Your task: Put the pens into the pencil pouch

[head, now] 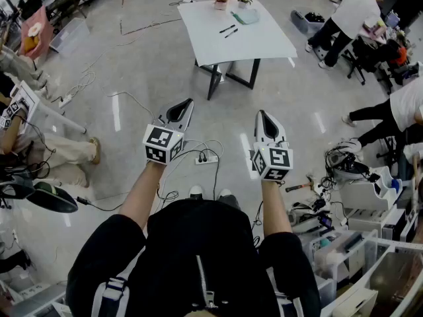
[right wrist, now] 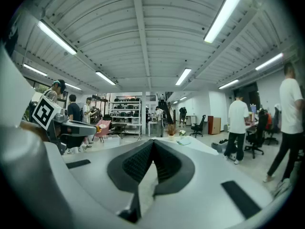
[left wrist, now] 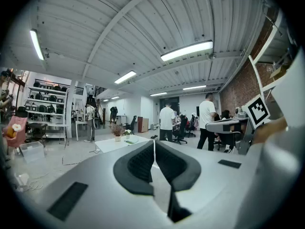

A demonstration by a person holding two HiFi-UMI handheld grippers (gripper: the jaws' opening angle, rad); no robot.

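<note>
jaws together, empty, well apart from pens (head: pixel 227 29)

Glossy grey floor (head: pixel 152 65), white table (head: pixel 264 41)

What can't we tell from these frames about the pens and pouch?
- Pens, head view: too small to count surely or see caps.
- Pouch, head view: too small to tell if open.
- Left gripper view: left claw hides part of the table; pens unseen.
- Right gripper view: same, behind the right claw.

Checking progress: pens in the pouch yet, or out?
Out. Two pens lie on the white table, apart from the pouch.
</note>
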